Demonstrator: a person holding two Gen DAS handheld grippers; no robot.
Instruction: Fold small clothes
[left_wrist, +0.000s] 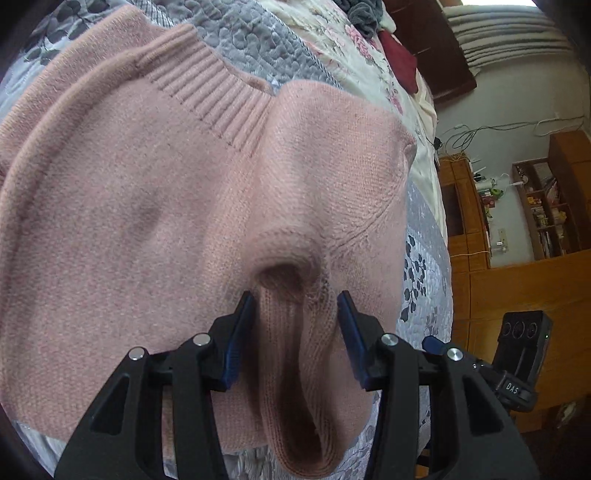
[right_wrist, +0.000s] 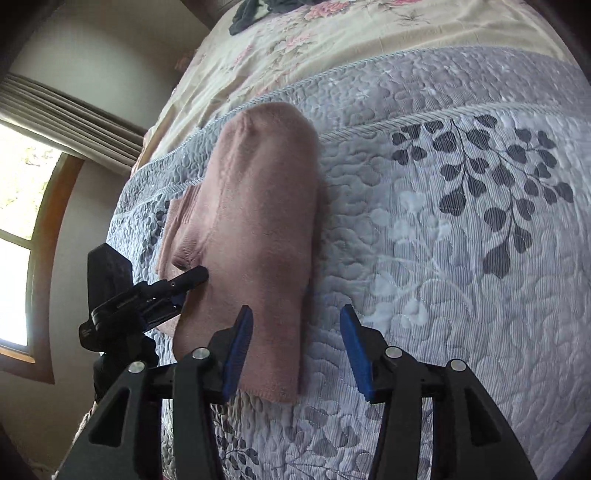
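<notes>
One pink sweater (right_wrist: 255, 229), two open tools

**Around the bed: quilt, shelves, window**

A grey quilted bedspread (right_wrist: 424, 240) with dark leaf prints covers the bed, and a cream floral blanket (right_wrist: 332, 40) lies beyond it. A dark grey cloth (left_wrist: 364, 14) and a maroon item (left_wrist: 400, 61) rest near the far end. Wooden shelves (left_wrist: 546, 206) hold small clutter, with cables (left_wrist: 480, 131) on the wall. A wood-framed window (right_wrist: 22, 229) sits under pleated curtains (right_wrist: 74, 110).
</notes>
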